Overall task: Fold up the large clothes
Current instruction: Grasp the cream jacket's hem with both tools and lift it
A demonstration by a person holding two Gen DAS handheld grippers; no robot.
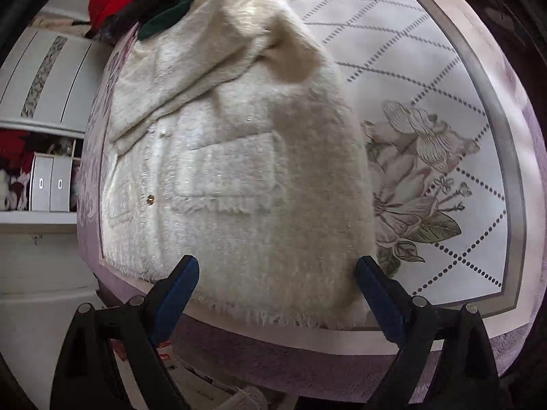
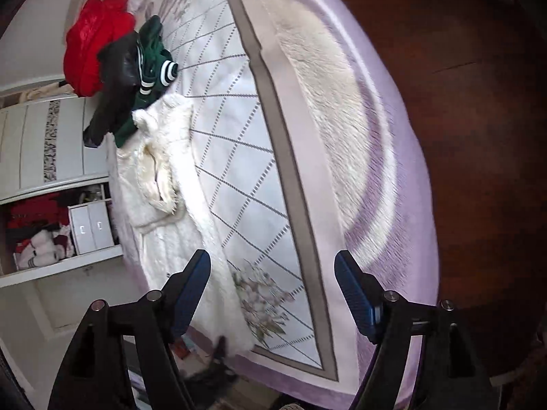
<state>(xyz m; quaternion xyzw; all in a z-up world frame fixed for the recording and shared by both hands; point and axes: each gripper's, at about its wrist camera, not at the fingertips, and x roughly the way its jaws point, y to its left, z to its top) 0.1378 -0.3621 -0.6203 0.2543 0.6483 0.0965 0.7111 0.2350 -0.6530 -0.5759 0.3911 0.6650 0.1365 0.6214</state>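
With both your left gripper (image 1: 277, 275) and right gripper (image 2: 271, 270) spread and empty, the white fluffy coat (image 1: 239, 177) on the bed (image 1: 427, 68) may slide off its near edge if you tug its hem.

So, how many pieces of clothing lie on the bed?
4. The white fluffy coat lies nearest. Beyond its collar sit a green jacket, a black garment and a red garment, piled together. Others may be hidden under the pile.

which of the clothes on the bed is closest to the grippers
The white fluffy coat, spread flat along the bed's edge just ahead of both open hand-held grippers. The red garment, black jacket and green jacket sit piled beyond its far end.
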